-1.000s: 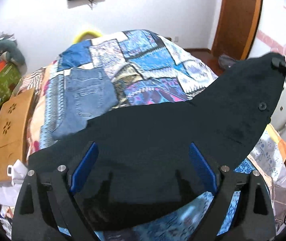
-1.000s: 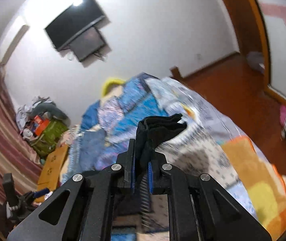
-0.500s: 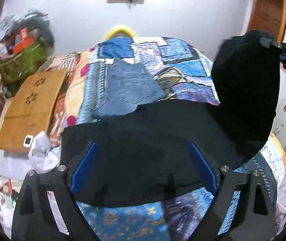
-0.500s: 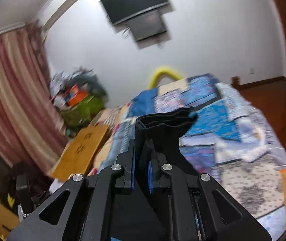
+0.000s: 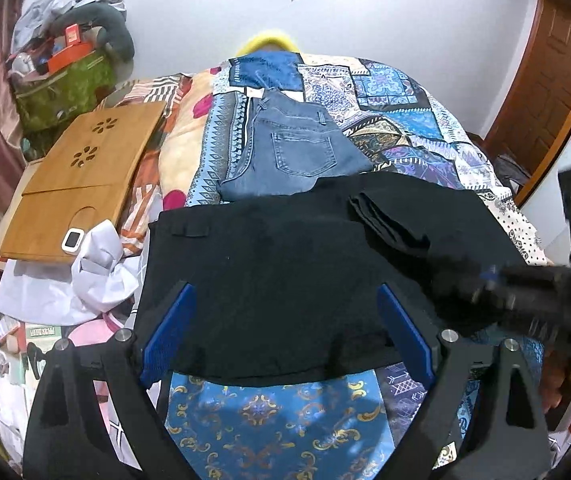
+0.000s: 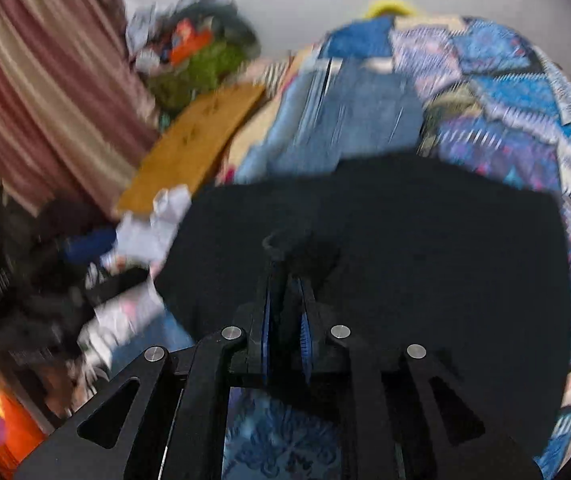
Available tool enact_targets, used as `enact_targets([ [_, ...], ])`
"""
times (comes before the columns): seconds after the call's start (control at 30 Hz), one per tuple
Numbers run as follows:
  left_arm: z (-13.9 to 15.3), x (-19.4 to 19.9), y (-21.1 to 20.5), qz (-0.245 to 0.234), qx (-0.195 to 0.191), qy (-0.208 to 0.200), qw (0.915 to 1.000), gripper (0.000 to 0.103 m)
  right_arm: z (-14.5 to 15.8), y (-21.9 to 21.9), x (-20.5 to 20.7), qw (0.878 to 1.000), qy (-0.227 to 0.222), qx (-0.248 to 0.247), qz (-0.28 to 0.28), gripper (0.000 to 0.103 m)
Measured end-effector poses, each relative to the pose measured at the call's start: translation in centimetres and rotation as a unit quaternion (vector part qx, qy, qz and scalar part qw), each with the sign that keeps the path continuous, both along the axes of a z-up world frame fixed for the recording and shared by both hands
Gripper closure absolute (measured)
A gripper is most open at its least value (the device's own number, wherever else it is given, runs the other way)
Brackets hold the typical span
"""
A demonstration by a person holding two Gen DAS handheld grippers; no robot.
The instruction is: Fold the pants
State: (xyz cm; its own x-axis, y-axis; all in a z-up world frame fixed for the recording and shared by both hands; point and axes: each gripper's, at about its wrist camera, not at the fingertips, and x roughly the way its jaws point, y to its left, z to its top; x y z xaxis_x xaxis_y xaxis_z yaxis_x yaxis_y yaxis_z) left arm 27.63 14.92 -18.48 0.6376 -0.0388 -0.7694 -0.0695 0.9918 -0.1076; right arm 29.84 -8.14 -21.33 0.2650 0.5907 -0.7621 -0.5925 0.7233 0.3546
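The bed (image 5: 413, 128), under a blue patchwork quilt, fills most of both views. The black pants (image 5: 285, 280) lie spread flat across its near end, reaching from near the bed's left edge almost to its right edge, with their near hem just short of the bed's near edge. A bunched fold of the same black cloth (image 5: 393, 220) sits on top of the pants toward their right side. Folded blue jeans (image 5: 297, 156) lie beyond the black pants, toward the middle of the bed, their near end touching or slightly under the pants' far edge. A wooden lap tray (image 5: 81, 176) rests off the bed's left edge, with a small white device (image 5: 72, 239) on its near corner and crumpled white paper (image 5: 99, 260) just beside it.

The left tool (image 5: 285, 320) hangs over the near part of the pants with its blue-padded fingers spread wide apart, gripping nothing. The right tool (image 6: 285, 284), seen in a motion-blurred view, has its fingers drawn close together with a pinch of the black pants (image 6: 405, 264) rising between them, low over the spread cloth near the middle of the garment. In the left view it shows as a dark blur over the pants' right part (image 5: 525, 280).
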Motion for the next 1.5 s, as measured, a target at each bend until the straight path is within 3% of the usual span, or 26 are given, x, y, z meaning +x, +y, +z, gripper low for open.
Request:
enact_targets([
  [0.1,0.2,0.5,-0.3,-0.003,0.002,-0.002,1.0,0.011,0.3,-0.3,-0.5,1.0,0.001,-0.017,0.022,0.076],
  [0.17,0.6,0.8,-0.8,-0.008,0.008,-0.007,0.9999,0.011,1.4,-1.2,-0.6,1.0,-0.01,-0.013,0.026,0.062],
  [0.23,1.1,1.3,-1.4,-0.013,0.015,-0.012,0.9997,0.011,2.9,-2.3,-0.4,0.999,-0.032,-0.007,0.021,0.057],
  [0.43,2.8,3.7,-3.8,-0.037,0.025,-0.031,0.9985,0.011,6.7,-6.6,1.6,0.994,-0.103,-0.006,-0.024,0.054],
  [0.57,3.6,6.0,-6.2,-0.064,0.029,-0.037,0.9968,0.011,7.4,-8.6,3.7,0.99,-0.128,-0.027,-0.05,0.054],
  [0.77,2.5,9.8,-10.4,-0.112,0.046,-0.016,0.9925,0.011,5.9,-10.4,6.8,0.99,-0.118,-0.048,-0.062,0.054],
  [1.0,-2.0,13.7,-13.7,-0.148,0.057,0.056,0.9857,0.011,1.8,-9.9,9.1,0.993,-0.077,-0.076,-0.034,0.05],
  [1.13,-5.1,14.1,-14.1,-0.154,0.089,0.09,0.9798,0.01,-1.4,-10.2,9.6,0.993,-0.047,-0.105,-0.018,0.05],
  [1.27,-5.6,13.8,-13.1,-0.155,0.07,0.089,0.9814,0.006,-1.4,-11.5,8.5,0.993,-0.053,-0.097,-0.027,0.037],
  [1.5,-5.1,11.4,-12.4,-0.145,0.091,0.065,0.9831,0.005,-1.4,-13.7,6.3,0.993,-0.047,-0.096,-0.05,0.032],
])
